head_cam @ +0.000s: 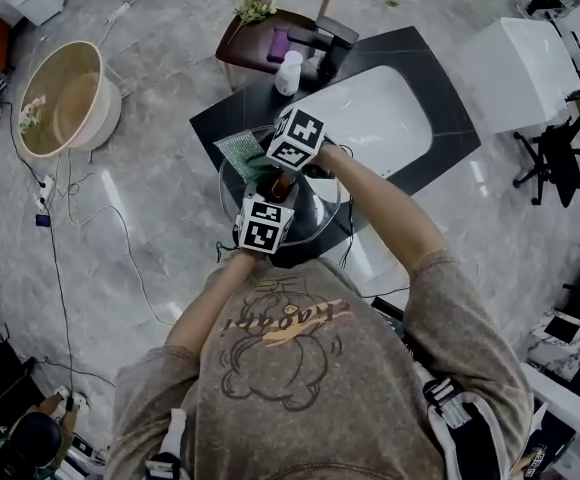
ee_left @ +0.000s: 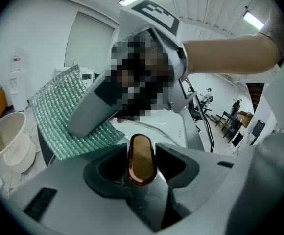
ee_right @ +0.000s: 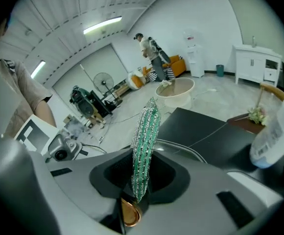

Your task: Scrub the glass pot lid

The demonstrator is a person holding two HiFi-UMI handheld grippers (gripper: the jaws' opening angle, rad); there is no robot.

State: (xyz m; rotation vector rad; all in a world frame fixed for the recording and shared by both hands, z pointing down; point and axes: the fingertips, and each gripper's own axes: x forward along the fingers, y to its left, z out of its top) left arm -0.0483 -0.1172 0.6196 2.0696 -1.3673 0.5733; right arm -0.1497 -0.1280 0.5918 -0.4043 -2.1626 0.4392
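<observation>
Both clenched | left hand-held gripper [ee_left: 143, 166] on lid knob [ee_left: 142, 154] | right hand-held gripper [ee_right: 141, 180] on green pad [ee_right: 147, 131], edge-on

A round beige tub [head_cam: 65, 103] stands on the floor at the left. A white bottle [head_cam: 288, 72] stands on the far black table [head_cam: 445, 108].

scrub pad [ee_right: 147, 136]: green, shot with silvery glittering threads in ribbed rows
lid knob [ee_left: 141, 164]: shiny copper-brown
glass pot lid [head_cam: 322, 210]: clear, with a pale rim
left gripper [ee_left: 141, 151]: grey body, cube of black-and-white squares
right gripper [ee_right: 141, 175]: same grey, same black-and-white cube
surface [head_cam: 435, 83]: black, with a white panel
floor [head_cam: 150, 238]: pale grey, marbled
shirt [head_cam: 370, 388]: faded grey-brown, orange and dark print
</observation>
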